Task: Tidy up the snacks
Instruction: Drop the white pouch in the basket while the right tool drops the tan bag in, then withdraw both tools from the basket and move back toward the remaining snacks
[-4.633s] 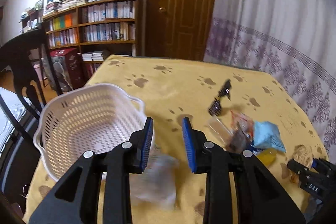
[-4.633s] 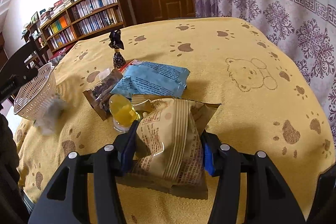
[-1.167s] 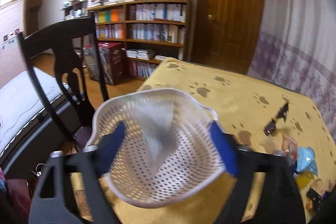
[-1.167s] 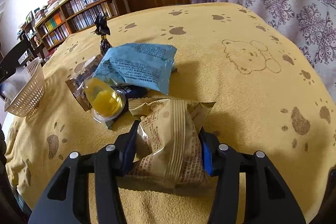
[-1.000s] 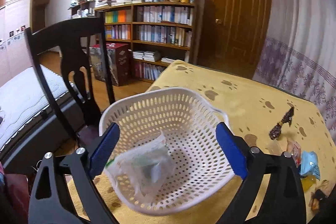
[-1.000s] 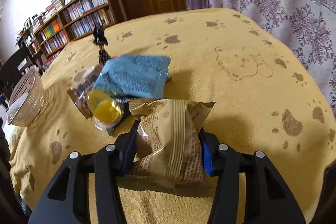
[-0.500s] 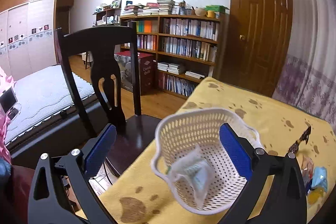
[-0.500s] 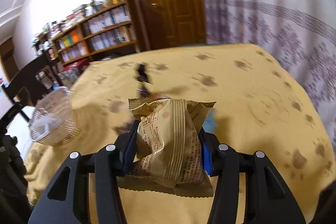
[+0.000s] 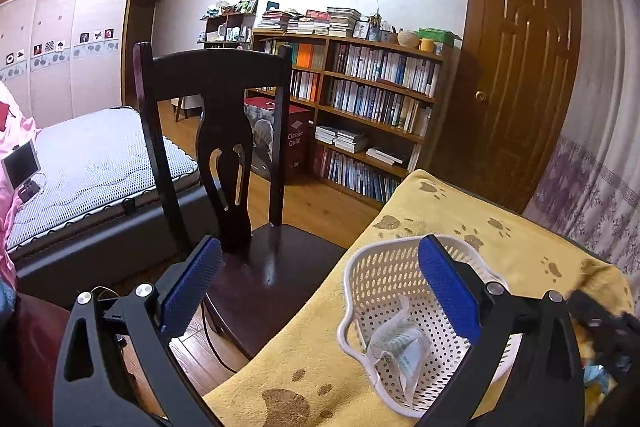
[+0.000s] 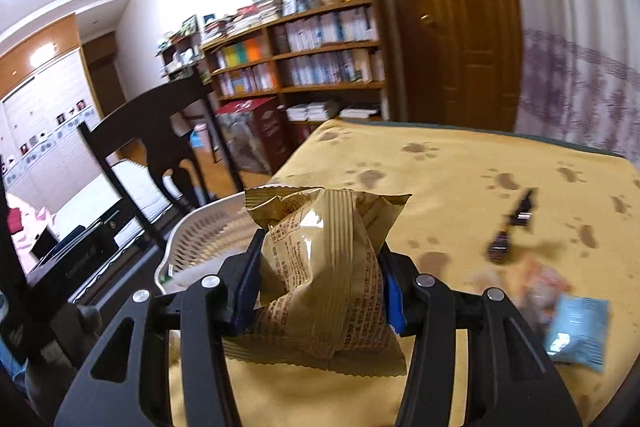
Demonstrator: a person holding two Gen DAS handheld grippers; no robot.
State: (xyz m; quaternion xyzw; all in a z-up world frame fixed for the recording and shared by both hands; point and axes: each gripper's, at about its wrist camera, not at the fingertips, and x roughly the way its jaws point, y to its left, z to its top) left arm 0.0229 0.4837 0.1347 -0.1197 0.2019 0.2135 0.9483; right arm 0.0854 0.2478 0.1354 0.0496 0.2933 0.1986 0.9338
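Left wrist view: left claw (image 9: 320, 283) released, jaws spread wide, blue pads, nothing between them. It hangs over the bench (image 9: 520, 239) edge, between a dark wooden chair (image 9: 224, 131) and a white perforated basket (image 9: 384, 267). Basket sits near the bench corner on a yellow paw-print cloth. 1 clear crinkled snack packet (image 9: 396, 343) with greenish print lies inside it, leaning on the wall. Right pad overlaps the basket in frame; contact cannot be told. Bookshelf (image 9: 360, 99), brown door (image 9: 520, 75) and a bed (image 9: 88, 163) behind.

Right wrist view: right claw (image 10: 320, 275) clenched on a tan snack bag (image 10: 324, 275), pads pressing both sides. Bag is puffy, glossy, with vertical stripes, small printed text and serrated top and bottom seams; held upright above the cloth. Basket rim (image 10: 200, 227) shows just behind and left of the bag. On the bench at right, well apart from the basket: a dark twisted-wrapper candy (image 10: 508, 235), a blue packet (image 10: 576, 331), and a blurred orange-pink packet (image 10: 536, 283) between them.
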